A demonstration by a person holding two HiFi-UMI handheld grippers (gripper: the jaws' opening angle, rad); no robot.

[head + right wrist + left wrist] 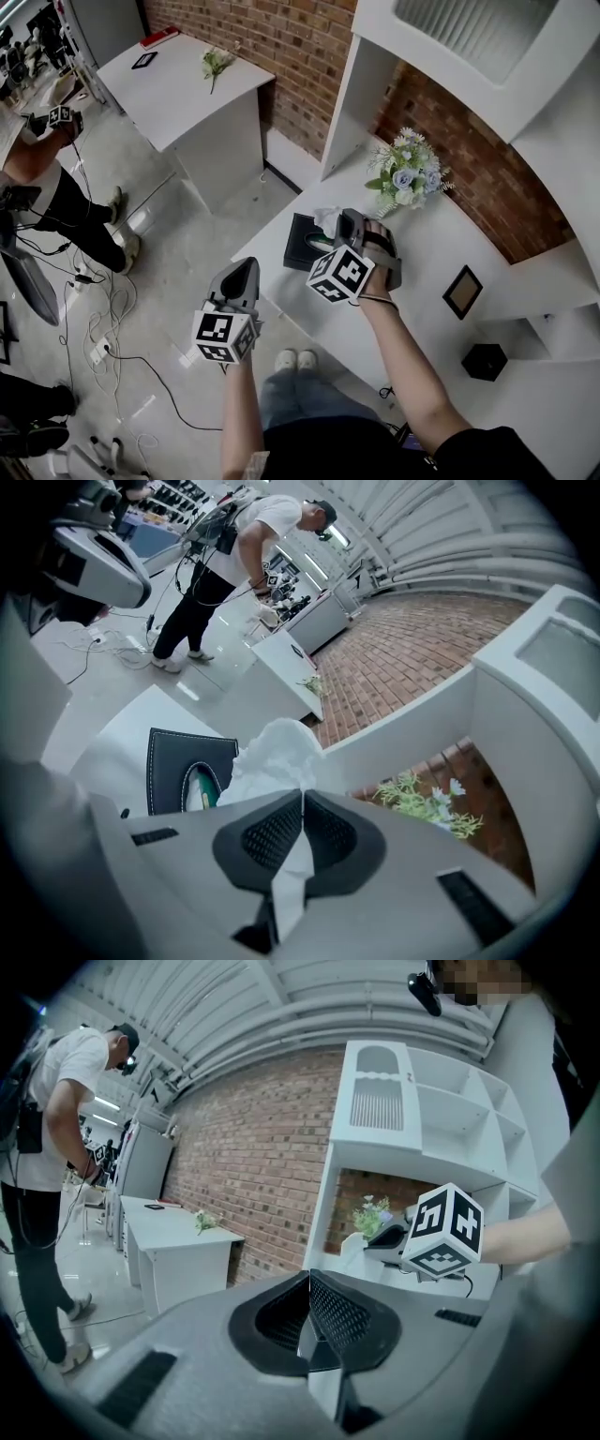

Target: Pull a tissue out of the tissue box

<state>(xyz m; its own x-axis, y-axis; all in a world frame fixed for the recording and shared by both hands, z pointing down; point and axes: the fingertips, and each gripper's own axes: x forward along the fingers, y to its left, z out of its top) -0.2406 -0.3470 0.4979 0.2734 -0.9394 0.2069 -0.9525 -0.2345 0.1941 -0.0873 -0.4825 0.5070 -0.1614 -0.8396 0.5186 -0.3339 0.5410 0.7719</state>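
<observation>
Tissue [275, 754], white and crumpled, is pinched in the right gripper [302, 803], whose jaws are closed on it, with a strip of it hanging out below the pads. The bunch sits above the right edge of the tissue box [302, 246]; I cannot tell whether its lower end is in the slot. The box is black with an oval slot and lies flat at the near left corner of the white tabletop [427, 272], close to both edges there. The right gripper is over the box's right side, tilted down, the hand behind it. The left gripper [309, 1309] has its jaws together with nothing between them. In the head view it hangs off the tabletop edge over the floor [178, 272], near the box's corner but apart from it. On the tabletop, right of the box, is bare surface up to a flower bunch [408, 173] by the brick wall [469, 173] and a small dark picture frame [462, 292] lying further right, both well apart from the box. White shelf unit [450, 47] overhangs the back of the tabletop. A black cube [485, 361] sits lower right. Floor left of the tabletop is open, then cables [103, 309], another person [56, 192] and a second white table [187, 89] further off.
</observation>
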